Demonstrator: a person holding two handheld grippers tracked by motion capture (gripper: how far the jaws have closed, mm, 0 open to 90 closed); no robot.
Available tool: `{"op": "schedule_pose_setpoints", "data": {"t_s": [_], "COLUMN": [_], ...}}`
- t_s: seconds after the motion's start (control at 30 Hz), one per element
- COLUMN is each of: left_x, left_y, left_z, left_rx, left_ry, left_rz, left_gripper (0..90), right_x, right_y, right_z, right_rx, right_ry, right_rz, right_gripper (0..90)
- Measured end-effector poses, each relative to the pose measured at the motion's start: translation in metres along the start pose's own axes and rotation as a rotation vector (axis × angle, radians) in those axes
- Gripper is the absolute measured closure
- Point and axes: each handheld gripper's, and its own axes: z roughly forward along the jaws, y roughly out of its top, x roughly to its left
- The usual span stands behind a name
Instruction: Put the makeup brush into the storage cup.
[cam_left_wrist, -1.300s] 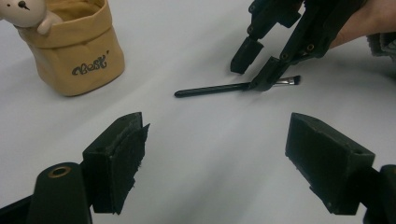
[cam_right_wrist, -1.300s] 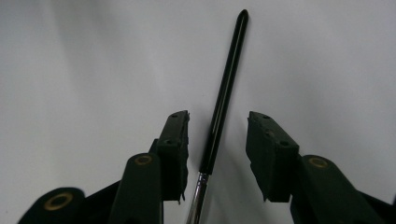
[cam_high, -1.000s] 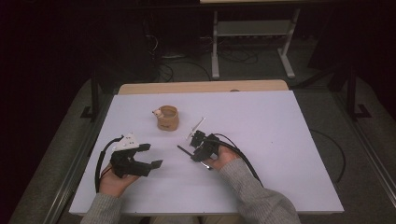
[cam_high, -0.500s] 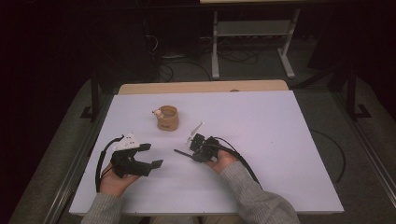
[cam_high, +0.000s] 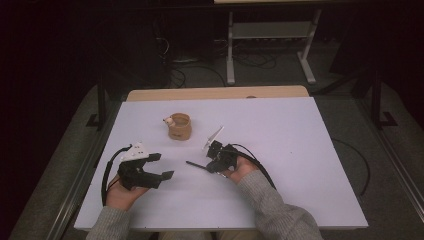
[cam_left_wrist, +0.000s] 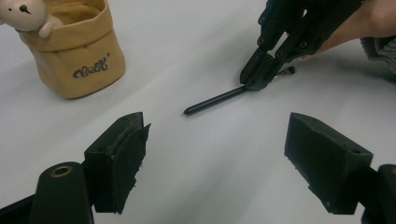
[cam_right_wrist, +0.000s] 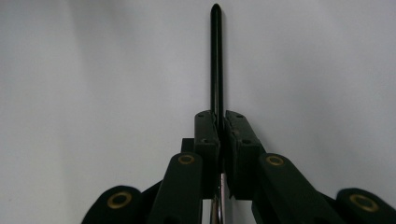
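My right gripper (cam_high: 210, 166) is shut on a thin black brush (cam_high: 196, 165) a little right of the table's middle. The brush's handle points left, low over the white tabletop (cam_high: 300, 150). In the right gripper view the jaws (cam_right_wrist: 223, 116) clamp the brush (cam_right_wrist: 216, 60) near its metal ferrule, and the handle runs straight ahead. My left gripper (cam_high: 164, 165) rests open at the front left with nothing between its pads (cam_left_wrist: 123, 154). It faces the brush (cam_left_wrist: 215, 99) and the right gripper (cam_left_wrist: 261, 70).
A tan fabric pouch (cam_high: 180, 126) with a small bear figure (cam_high: 169, 120) on its rim stands behind the grippers, left of centre. In the left gripper view, the pouch (cam_left_wrist: 79, 51) is at upper left. A wooden board edge (cam_high: 215, 93) borders the table's far side.
My right gripper has shifted slightly left and toward the person with the brush in it. The left gripper has stayed put.
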Motion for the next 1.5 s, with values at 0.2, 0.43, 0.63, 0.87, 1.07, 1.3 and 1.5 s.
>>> {"op": "schedule_pose_setpoints", "data": {"t_s": [0.2, 0.43, 0.63, 0.87, 1.07, 1.3, 1.5], "left_x": [-0.001, -0.006, -0.008, -0.011, -0.016, -0.019, -0.024], "left_y": [0.002, 0.006, 0.009, 0.011, 0.014, 0.015, 0.019], "left_z": [-0.001, 0.001, -0.001, 0.0, 0.0, 0.002, 0.008], "left_rx": [-0.002, 0.008, 0.0, 0.008, -0.006, -0.001, 0.042], "left_ry": [-0.005, -0.02, -0.023, -0.037, -0.067, -0.101, -0.135], "left_rz": [0.013, 0.048, 0.061, 0.072, 0.103, 0.131, 0.165], "left_gripper": [20.6, 21.3, 22.1, 22.3, 24.8, 31.9, 36.0], "right_x": [0.002, 0.005, 0.009, 0.016, 0.03, 0.035, 0.036], "right_y": [0.001, 0.0, 0.007, 0.01, 0.011, 0.009, 0.004], "right_z": [-0.013, -0.031, -0.052, -0.066, -0.071, -0.072, -0.073], "right_rx": [-0.027, -0.069, -0.085, -0.095, -0.098, -0.092, -0.088], "right_ry": [0.017, 0.05, 0.054, 0.073, 0.092, 0.107, 0.116], "right_rz": [-0.034, -0.064, -0.104, -0.154, -0.213, -0.239, -0.257], "right_gripper": [83.4, 83.4, 83.4, 83.4, 83.4, 83.4, 83.4]}}
